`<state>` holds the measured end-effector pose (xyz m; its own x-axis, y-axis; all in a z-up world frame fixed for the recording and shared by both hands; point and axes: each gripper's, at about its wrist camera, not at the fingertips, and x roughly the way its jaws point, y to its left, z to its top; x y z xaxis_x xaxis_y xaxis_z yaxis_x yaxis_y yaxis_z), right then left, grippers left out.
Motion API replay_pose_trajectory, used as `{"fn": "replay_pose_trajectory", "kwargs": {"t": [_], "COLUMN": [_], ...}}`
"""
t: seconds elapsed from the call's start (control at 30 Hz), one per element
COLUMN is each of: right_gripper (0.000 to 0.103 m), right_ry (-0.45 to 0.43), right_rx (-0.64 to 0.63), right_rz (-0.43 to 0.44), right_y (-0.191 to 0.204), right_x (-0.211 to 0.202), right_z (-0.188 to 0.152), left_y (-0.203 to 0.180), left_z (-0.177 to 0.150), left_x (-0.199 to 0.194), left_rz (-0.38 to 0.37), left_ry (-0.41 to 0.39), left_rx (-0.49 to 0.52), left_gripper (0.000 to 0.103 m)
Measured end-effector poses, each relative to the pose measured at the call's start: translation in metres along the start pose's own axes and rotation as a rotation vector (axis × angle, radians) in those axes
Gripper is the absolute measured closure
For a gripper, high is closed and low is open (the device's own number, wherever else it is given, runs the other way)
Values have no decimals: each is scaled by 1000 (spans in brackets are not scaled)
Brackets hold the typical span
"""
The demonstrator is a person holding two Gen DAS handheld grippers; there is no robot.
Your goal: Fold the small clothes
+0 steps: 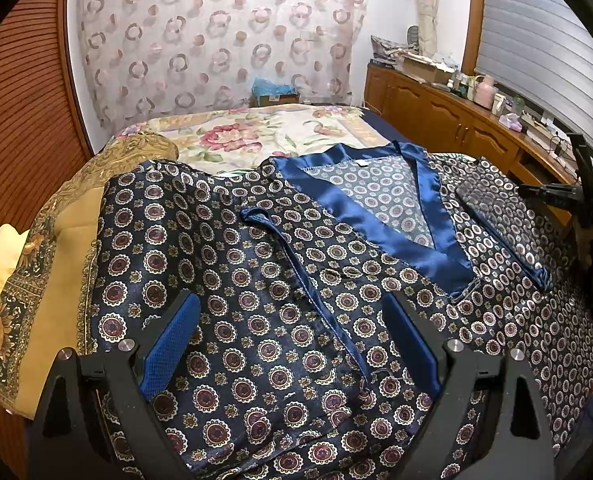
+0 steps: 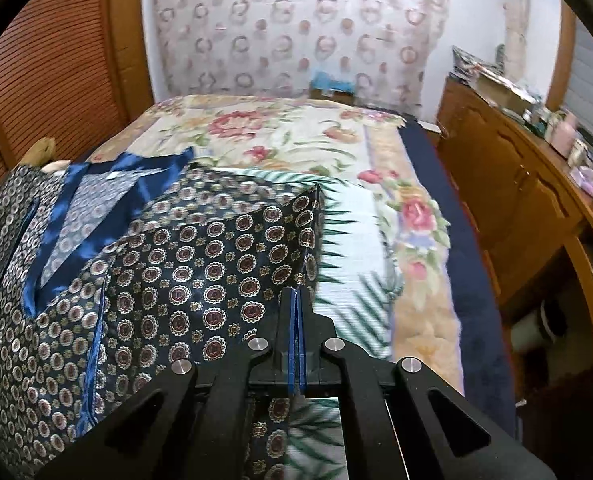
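A dark blue satin top (image 1: pixel 280 280) with a medallion print and a shiny blue V-neck collar (image 1: pixel 380 216) lies spread on the bed. My left gripper (image 1: pixel 292 312) is open, its blue-padded fingers (image 1: pixel 172 344) hovering just above the left part of the top. In the right wrist view the same top (image 2: pixel 200 256) shows, its right side lifted and folded inward. My right gripper (image 2: pixel 296 296) is shut on the top's right edge and holds it raised above the bed. The right gripper also shows in the left wrist view (image 1: pixel 572 196) at the far right.
The top lies on a bed with a floral cover (image 2: pixel 296 132) and a green leaf-print sheet (image 2: pixel 352 240). A golden patterned cushion (image 1: pixel 56 264) sits at the left. A wooden cabinet (image 1: pixel 448 120) with clutter runs along the right. A louvred wooden door (image 1: pixel 20 120) stands at left.
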<state>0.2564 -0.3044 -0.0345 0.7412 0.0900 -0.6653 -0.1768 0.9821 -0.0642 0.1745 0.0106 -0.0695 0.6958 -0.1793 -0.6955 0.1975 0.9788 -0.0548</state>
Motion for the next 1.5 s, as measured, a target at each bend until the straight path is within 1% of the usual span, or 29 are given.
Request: {"fn": "replay_pose_trajectory", "kwargs": {"t": [0.17,0.23,0.27,0.37,0.4,0.47,0.5,0.53,0.57,0.6,0.67,0.77,0.83,0.9,0.97,1.0,1.1,1.2,1.43,1.5], "right_gripper": [102,102,99,97,94,76,72,65,61,61,60,60,60,60,58,57,55,53,51,50], "right_ry": [-8,-15,-15,-13,-11,15,21,24,28,34,46,49,55,42,36,32,31,32,36,36], "right_rx": [40,53,60,64,60,49,45,42,39,39,39,34,29,12,6,5,0,-4,6,7], "right_rz": [-16,-22,-15,7,18,31,30,32,40,45,51,68,73,64,58,60,61,59,61,62], "right_y": [-16,-20,-22,-23,-23,-22,-25,-25,-26,-26,-30,-33,-35,-35,-34,-34,-33,-32,-32,-32], "right_x": [1,5,9,19,23,35,40,44,48,52,59,65,66,65,65,65,66,66,67,67], "right_z": [4,9,12,20,22,27,28,30,32,33,36,37,36,35,34,34,33,32,32,32], "left_y": [3,6,7,14,16,22,27,32,36,43,53,72,84,93,102,105,114,117,113,109], "left_z": [3,4,5,9,10,13,16,17,19,21,25,32,36,39,43,45,49,50,52,51], "left_x": [-1,-1,-2,-4,-5,-6,-7,-8,-9,-9,-9,-9,-8,-6,-2,1,10,19,34,34], "left_rz": [6,23,25,28,30,33,39,42,45,53,66,88,104,120,137,139,139,134,119,96], "left_ry": [-9,-16,-20,-35,-41,-51,-56,-60,-63,-65,-67,-69,-63,-57,-43,-38,-16,7,57,66], "left_rx": [-17,-21,-23,-36,-40,-48,-56,-60,-66,-75,-90,-120,-138,-141,-140,-143,-151,-154,-140,-137], "left_gripper": [10,10,10,10,10,17,19,22,27,30,40,46,48,48,51,51,56,59,59,73]}}
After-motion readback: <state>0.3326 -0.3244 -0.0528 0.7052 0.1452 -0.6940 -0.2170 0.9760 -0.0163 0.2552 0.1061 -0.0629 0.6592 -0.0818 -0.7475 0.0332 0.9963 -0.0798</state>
